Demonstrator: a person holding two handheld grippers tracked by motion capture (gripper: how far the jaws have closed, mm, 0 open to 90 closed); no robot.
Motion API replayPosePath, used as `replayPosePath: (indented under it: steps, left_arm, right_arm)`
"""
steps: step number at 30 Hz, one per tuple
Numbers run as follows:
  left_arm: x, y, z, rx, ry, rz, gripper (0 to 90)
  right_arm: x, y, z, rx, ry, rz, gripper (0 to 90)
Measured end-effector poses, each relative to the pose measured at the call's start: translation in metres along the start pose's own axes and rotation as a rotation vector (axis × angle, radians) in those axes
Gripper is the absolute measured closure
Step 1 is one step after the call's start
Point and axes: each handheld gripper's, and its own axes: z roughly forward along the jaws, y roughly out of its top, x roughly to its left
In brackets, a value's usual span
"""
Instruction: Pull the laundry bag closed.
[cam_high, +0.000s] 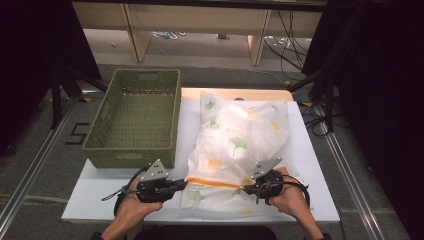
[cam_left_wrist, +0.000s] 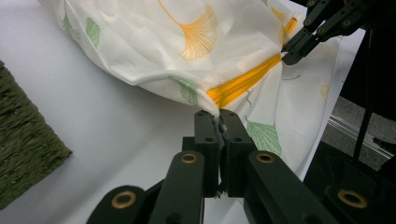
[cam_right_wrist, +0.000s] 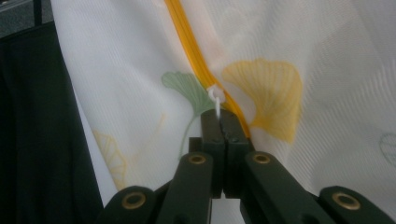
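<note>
Your left hand-held gripper (cam_left_wrist: 219, 114) is clamped shut on the fabric at the near-left end of the orange zipper (cam_left_wrist: 245, 80), and your right hand-held gripper (cam_right_wrist: 223, 114) has its jaws closed on the small white zipper pull (cam_right_wrist: 215, 95) at the other end. The ginkgo-print pillowcase (cam_high: 235, 140), stuffed and puffy, lies on the white desk (cam_high: 95, 192) just right of the green woven basket (cam_high: 137, 117), with the zipper edge stretched between your two hands along the near side.

Judging from this hold, you are about to run the zipper. The pull is thin and only its tip sits between the jaws, so a sideways tug could let it slip out; draw straight along the orange tape. If your left grip slackens, the fabric will bunch and the slider may snag on the loose cloth near it. Too much tension the other way could drag the whole pillow toward the desk's near edge, where the corner already hangs close to it.
</note>
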Motion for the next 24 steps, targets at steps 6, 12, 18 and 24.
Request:
replayPosePath:
  steps: [6,12,18,24]
  left_arm:
    - [0.001,-0.001,-0.001,-0.006,0.007,-0.012,86.8]
    - [0.002,-0.001,0.000,-0.014,0.008,-0.009,86.8]
    - [0.002,-0.003,0.000,-0.005,0.011,-0.033,86.8]
    - [0.003,-0.004,0.000,-0.010,0.017,-0.034,86.8]
  right_arm:
    - [-0.003,-0.010,-0.007,0.008,-0.028,0.031,90.0]
    - [-0.006,-0.023,-0.013,0.013,-0.042,0.067,90.0]
    - [-0.010,-0.035,-0.017,0.016,-0.073,0.076,90.0]
    - [-0.014,-0.045,-0.022,0.016,-0.095,0.088,90.0]
